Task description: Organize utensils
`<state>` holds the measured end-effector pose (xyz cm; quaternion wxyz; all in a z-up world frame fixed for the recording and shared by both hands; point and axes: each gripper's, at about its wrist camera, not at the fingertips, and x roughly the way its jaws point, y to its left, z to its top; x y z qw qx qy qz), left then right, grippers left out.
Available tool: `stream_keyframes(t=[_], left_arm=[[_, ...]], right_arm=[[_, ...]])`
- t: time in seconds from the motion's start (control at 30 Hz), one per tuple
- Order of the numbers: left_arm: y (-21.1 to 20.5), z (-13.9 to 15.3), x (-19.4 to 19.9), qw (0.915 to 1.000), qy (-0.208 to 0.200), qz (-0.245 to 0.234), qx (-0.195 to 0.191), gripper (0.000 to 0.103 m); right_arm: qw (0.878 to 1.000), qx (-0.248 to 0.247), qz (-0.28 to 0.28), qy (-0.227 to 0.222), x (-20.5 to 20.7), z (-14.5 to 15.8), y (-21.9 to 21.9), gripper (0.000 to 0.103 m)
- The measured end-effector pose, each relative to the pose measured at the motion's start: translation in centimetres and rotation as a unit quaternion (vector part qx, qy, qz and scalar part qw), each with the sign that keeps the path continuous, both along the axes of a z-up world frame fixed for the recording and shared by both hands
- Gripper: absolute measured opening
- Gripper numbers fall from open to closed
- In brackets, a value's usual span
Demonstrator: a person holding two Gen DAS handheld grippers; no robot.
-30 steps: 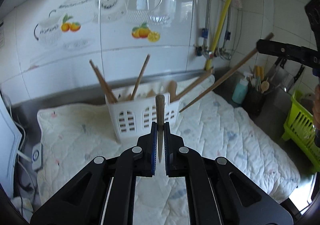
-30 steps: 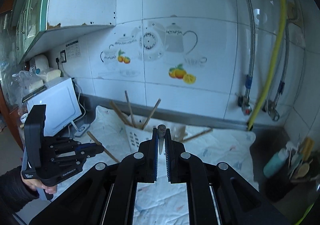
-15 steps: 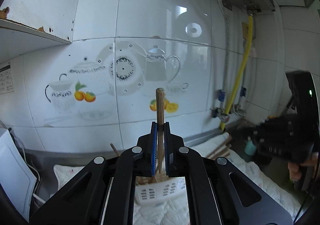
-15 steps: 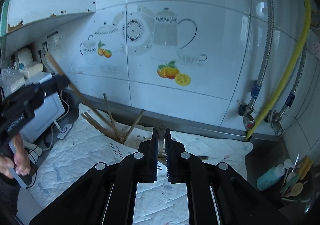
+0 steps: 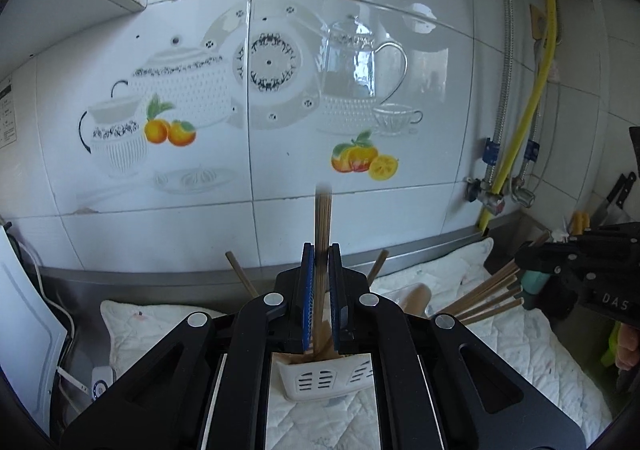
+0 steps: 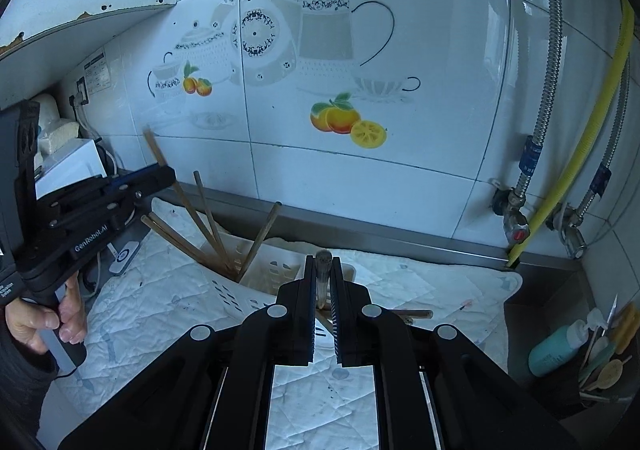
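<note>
Chopsticks [image 5: 322, 246] clamped in left gripper [image 5: 322, 290] over basket [image 5: 320, 380]; more [image 6: 323, 274] pinched in right gripper [image 6: 323, 290]; several already binned.

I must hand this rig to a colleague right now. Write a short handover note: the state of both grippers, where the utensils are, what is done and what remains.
Left gripper: jaws shut on a wooden chopstick, lower end reaching the white utensil basket.
Right gripper: jaws shut on another chopstick, seen end-on, near the same basket on the quilted mat.
Done: several chopsticks already stand in the basket.
Left: lower and release both held chopsticks. One more utensil lies on the mat beside the basket; probably it goes in too.
</note>
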<state>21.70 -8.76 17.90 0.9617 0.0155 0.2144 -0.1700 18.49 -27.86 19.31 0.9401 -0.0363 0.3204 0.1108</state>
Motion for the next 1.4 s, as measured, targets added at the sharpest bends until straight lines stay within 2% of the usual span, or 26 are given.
stream_keyframes(t=[0.23,0.4,0.47,0.7,0.8,1.0,1.07,1.23,1.4], left_arm=[[0.0,0.9,-1.8,0.9999,-0.013,-0.006,0.002,0.01],[0.3,1.7,-4.3,0.9997,-0.021,-0.01,0.0,0.023],[0.5,1.8,-5.6,0.9996,-0.024,-0.011,0.001,0.034],[1.9,1.0,-10.7,0.9996,-0.024,-0.014,0.006,0.054],[2.6,0.1,-12.6,0.9997,-0.02,-0.01,0.01,0.064],[4.1,-2.3,-16.2,0.9993,-0.019,0.009,0.032,0.088],[4.5,-3.2,-17.2,0.9992,-0.014,0.013,0.035,0.096],[5.6,-5.3,-19.1,0.9988,0.001,0.023,0.043,0.098],[6.8,-7.0,-20.0,0.9984,0.021,0.038,0.037,0.098]], right_arm=[[1.0,0.001,0.0,-0.011,-1.2,0.7,0.1,0.013],[1.0,-0.002,0.002,-0.02,-3.3,1.2,0.3,0.019],[1.0,-0.001,0.003,-0.025,-4.5,1.3,0.4,0.021],[0.999,0.005,0.009,-0.038,-9.5,0.6,1.0,0.029],[0.999,0.006,0.009,-0.043,-11.7,-0.3,1.3,0.035],[0.998,-0.011,-0.009,-0.056,-15.9,-3.3,2.0,0.052],[0.998,-0.019,-0.017,-0.055,-17.1,-4.8,2.3,0.053],[0.999,-0.002,-0.026,-0.037,-19.1,-7.9,2.2,0.06],[0.998,-0.011,-0.047,-0.034,-20.6,-9.9,2.3,0.068]])
